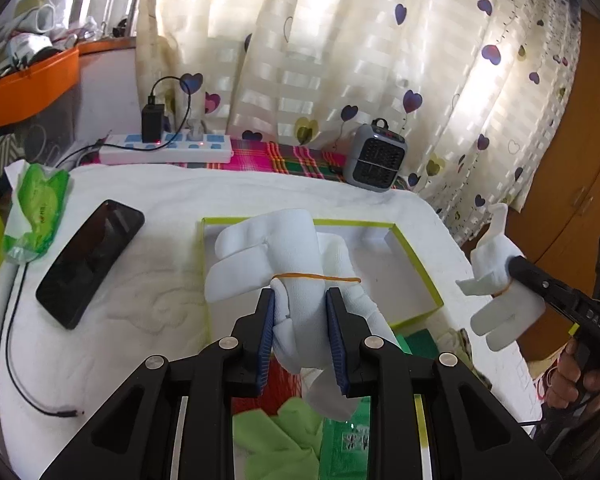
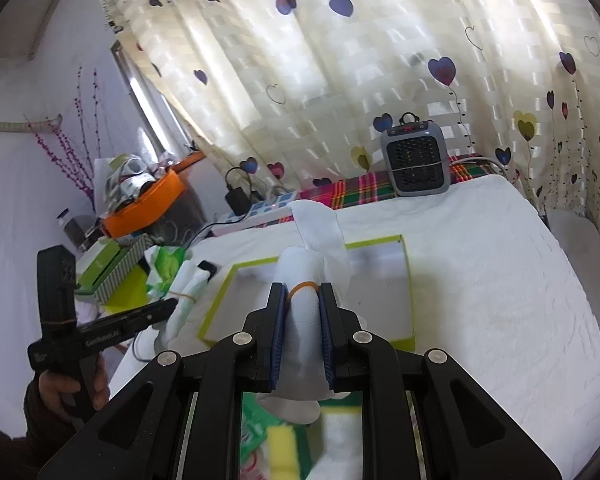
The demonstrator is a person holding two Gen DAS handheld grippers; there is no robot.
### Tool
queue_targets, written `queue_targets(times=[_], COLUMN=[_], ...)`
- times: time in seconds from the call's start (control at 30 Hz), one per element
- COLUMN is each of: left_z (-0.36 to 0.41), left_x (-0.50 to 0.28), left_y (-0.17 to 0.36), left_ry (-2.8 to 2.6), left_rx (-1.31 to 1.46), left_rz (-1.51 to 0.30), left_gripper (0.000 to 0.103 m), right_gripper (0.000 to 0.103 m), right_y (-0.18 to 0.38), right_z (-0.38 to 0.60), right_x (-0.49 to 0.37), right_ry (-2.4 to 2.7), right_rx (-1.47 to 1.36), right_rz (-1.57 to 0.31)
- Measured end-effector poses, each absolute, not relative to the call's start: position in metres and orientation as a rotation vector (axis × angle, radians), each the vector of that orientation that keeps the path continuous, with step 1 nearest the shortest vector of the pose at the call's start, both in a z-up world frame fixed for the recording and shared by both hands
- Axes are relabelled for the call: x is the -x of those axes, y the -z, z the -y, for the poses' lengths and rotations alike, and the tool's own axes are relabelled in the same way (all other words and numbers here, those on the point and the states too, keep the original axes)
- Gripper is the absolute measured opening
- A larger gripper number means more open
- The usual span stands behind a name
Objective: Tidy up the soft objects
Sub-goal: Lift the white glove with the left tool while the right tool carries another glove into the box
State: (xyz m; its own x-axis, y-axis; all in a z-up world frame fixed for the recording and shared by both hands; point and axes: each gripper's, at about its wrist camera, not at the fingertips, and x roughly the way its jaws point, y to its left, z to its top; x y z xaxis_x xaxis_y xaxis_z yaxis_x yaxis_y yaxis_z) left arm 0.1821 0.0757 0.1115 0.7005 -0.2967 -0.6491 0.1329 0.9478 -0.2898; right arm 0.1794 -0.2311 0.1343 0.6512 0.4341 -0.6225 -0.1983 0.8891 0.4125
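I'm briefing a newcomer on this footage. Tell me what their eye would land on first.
First, the two bundles of white gloves, each bound by a rubber band: the left gripper is clamped on one white glove bundle, the right gripper on another, both above the green-rimmed open box on the white bed cover. Behind hangs the heart-print curtain, with a small grey heater at its foot.

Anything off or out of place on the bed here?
Nothing spilled or damaged. Oddities: a phone and loose cable lie on the white cover beside the box. Each gripper clamps a banded glove bundle, left, right.
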Motion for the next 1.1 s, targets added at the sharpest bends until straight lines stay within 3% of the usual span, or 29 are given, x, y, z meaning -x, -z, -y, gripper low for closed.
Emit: queue_targets(times=[0.63, 1.1], left_z=[-0.066, -0.061], left_x=[-0.271, -0.300], left_y=[-0.077, -0.038], left_ry=[0.222, 0.198], left_rx=[0.180, 0.152], left_rz=[-0.844, -0.929], left_gripper=[0.023, 0.023], right_gripper=[0.017, 0.017], right_y=[-0.072, -0.027], right_z=[0.214, 0.195], right_x=[-0.284, -0.308], right_ry=[-0.294, -0.346], right_rx=[-0.174, -0.184], right_rz=[-0.936, -1.061])
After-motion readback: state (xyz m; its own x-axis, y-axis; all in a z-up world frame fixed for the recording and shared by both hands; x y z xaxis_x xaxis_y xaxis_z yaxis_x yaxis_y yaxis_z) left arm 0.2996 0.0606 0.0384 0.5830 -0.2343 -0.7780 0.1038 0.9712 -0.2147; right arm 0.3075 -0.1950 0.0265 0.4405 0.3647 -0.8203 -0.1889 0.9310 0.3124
